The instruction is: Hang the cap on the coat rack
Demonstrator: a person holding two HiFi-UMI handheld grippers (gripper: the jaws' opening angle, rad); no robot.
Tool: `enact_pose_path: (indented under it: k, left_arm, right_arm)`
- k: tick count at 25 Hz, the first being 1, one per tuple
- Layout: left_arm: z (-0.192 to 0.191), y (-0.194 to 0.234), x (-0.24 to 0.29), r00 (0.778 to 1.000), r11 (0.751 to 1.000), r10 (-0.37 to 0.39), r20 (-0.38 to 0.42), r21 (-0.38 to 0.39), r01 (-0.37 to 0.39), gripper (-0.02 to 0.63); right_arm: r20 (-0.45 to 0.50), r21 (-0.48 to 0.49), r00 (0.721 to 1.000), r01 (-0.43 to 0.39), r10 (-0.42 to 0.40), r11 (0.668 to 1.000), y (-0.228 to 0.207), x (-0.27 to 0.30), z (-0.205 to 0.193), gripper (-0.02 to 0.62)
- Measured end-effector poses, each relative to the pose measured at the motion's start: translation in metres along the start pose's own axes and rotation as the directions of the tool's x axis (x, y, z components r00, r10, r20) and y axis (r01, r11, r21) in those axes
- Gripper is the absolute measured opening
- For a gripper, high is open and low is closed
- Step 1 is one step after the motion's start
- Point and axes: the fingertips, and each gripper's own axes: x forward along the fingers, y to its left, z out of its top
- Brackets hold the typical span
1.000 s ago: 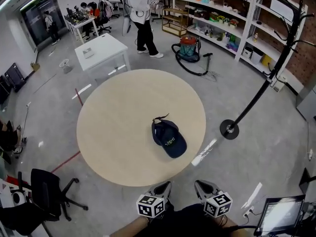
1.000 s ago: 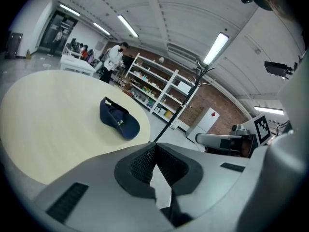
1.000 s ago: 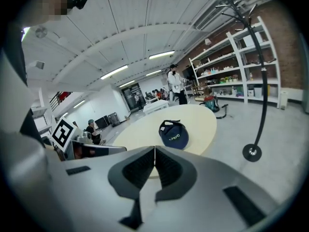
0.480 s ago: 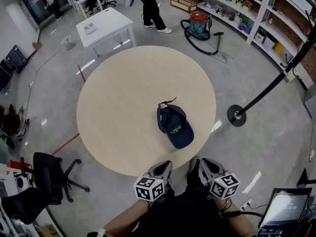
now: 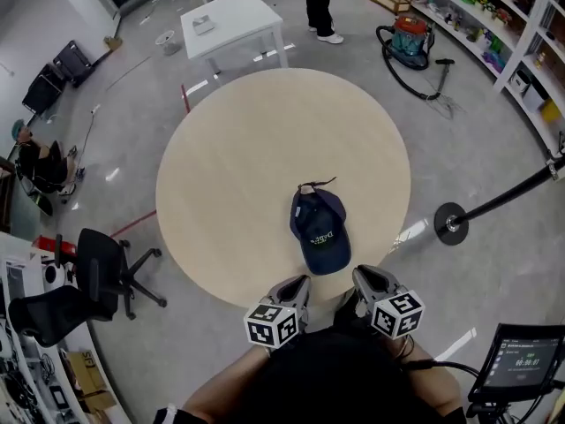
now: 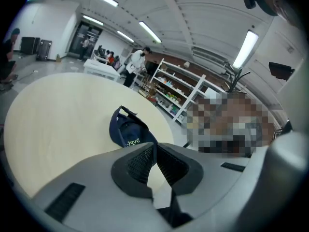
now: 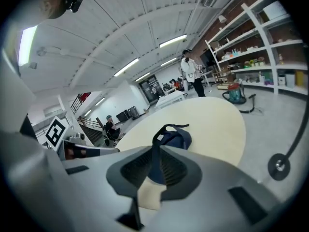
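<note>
Cap (image 5: 320, 230) lies on the round table (image 5: 229, 148) near its 6 o'clock edge, at 12 o'clock from your grippers. Your left gripper (image 5: 294, 284) is closed and empty. Your right gripper (image 5: 364, 277) has just been opening a crack, with nothing between its jaws.

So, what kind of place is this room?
Probably a workshop or lab space: open shelves stocked with supplies, a shop vacuum on the bare grey floor, plus office chairs and a white work table.
</note>
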Motion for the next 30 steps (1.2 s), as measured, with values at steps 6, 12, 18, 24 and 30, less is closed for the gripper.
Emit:
enact_pose_path:
  k: [6, 12, 18, 24, 30]
  left_arm:
    - [-0.006, -0.004, 0.035, 0.991, 0.989, 0.137, 0.002, -0.050, -0.137, 0.044]
    - [-0.013, 0.028, 0.049, 0.958, 0.953, 0.286, -0.018, -0.101, -0.286, 0.114]
    - [-0.035, 0.063, 0.076, 0.946, 0.930, 0.301, -0.122, -0.182, -0.320, 0.150]
    - [-0.046, 0.084, 0.098, 0.940, 0.926, 0.289, -0.179, -0.197, -0.322, 0.152]
    - [-0.052, 0.082, 0.106, 0.944, 0.934, 0.243, -0.225, -0.209, -0.290, 0.150]
  right_arm:
    - [-0.081, 0.002, 0.993, -0.083, 0.083, 0.997, -0.044, 0.014, -0.008, 0.067]
    - [-0.160, 0.021, 0.984, -0.074, 0.076, 0.997, -0.067, 0.035, -0.020, 0.125]
    - [-0.250, 0.075, 0.966, -0.046, 0.064, 0.996, -0.083, 0.070, -0.035, 0.140]
    - [-0.317, 0.128, 0.948, 0.014, 0.028, 0.992, -0.090, 0.102, -0.058, 0.140]
    - [-0.352, 0.108, 0.936, 0.046, -0.005, 0.993, -0.090, 0.113, -0.063, 0.140]
